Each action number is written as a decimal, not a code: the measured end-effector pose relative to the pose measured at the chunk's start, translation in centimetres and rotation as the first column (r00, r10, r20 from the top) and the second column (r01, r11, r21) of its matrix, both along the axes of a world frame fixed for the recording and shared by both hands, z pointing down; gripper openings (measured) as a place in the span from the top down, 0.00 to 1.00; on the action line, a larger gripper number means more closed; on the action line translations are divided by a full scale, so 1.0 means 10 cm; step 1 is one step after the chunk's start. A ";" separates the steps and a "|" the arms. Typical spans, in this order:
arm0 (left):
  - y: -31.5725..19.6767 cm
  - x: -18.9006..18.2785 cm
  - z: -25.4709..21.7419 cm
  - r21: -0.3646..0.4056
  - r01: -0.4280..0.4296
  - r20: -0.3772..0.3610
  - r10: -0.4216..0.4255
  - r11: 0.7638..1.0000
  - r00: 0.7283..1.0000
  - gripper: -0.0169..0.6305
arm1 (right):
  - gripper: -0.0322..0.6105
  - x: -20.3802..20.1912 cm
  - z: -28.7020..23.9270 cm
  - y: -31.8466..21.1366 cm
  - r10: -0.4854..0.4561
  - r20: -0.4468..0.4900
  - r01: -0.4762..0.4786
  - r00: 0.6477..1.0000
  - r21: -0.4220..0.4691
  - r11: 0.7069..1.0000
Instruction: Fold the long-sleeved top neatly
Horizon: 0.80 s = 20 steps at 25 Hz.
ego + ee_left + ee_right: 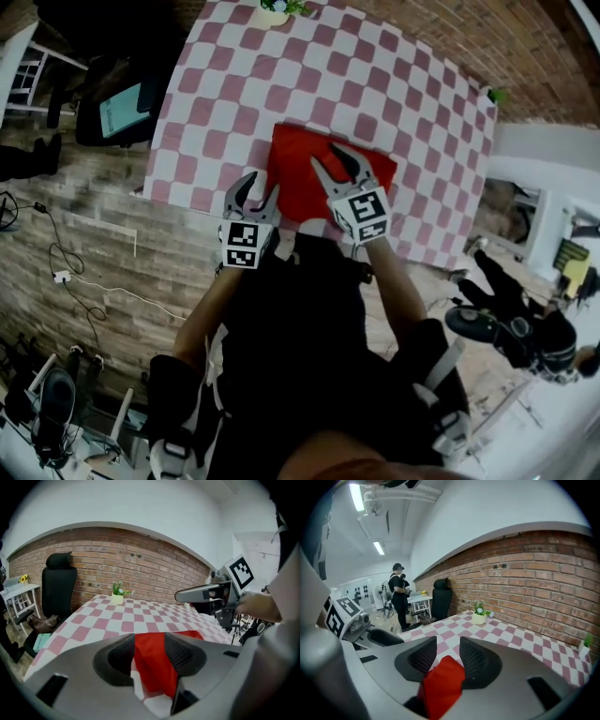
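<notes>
Nearest, the left tongs [150, 641]: parted wide, gripping nothing, poised at the near edge of the bench [281, 75], just left of the red long-sleeved top [292, 164]. Between and beyond those pads, only a strip of the red cloth lying flat on the pink-and-white checks, untouched by either pad. Beside them to the right, the right tongs [447, 644]: likewise apart, though less widely, hovering over the near part of the top. Low in that gap, a bunched fold of red fabric, close to the pads yet not clamped between them; whether touching one, hard to tell. Just ahead of both tongs, the top itself, folded to a compact rectangle near the front edge of the bench. Farther beyond the tongs, bare checked cloth, then a small potted plant [117, 595] at the far edge. Behind that, a brick wall [140, 559]. Off to the left of the left tongs, a black office chair [58, 588]. Far off to the left of the right tongs, a person [399, 595] standing.
</notes>
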<state>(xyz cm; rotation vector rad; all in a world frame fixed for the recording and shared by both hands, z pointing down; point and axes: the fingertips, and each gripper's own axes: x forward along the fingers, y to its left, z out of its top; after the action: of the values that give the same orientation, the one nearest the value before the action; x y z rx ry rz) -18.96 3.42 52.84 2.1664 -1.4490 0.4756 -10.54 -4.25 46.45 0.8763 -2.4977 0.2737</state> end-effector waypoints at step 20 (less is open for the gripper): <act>0.18 0.27 1.39 -0.365 0.098 -0.016 -0.112 0.926 0.994 0.64 | 0.65 -0.28 1.48 -0.37 -0.472 -0.291 0.353 0.832 -0.378 0.856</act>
<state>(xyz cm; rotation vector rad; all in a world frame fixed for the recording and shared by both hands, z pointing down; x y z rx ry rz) -16.26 5.26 66.74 1.7867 -1.3285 0.6086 -13.38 -7.94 61.29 0.2079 -2.1319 0.3038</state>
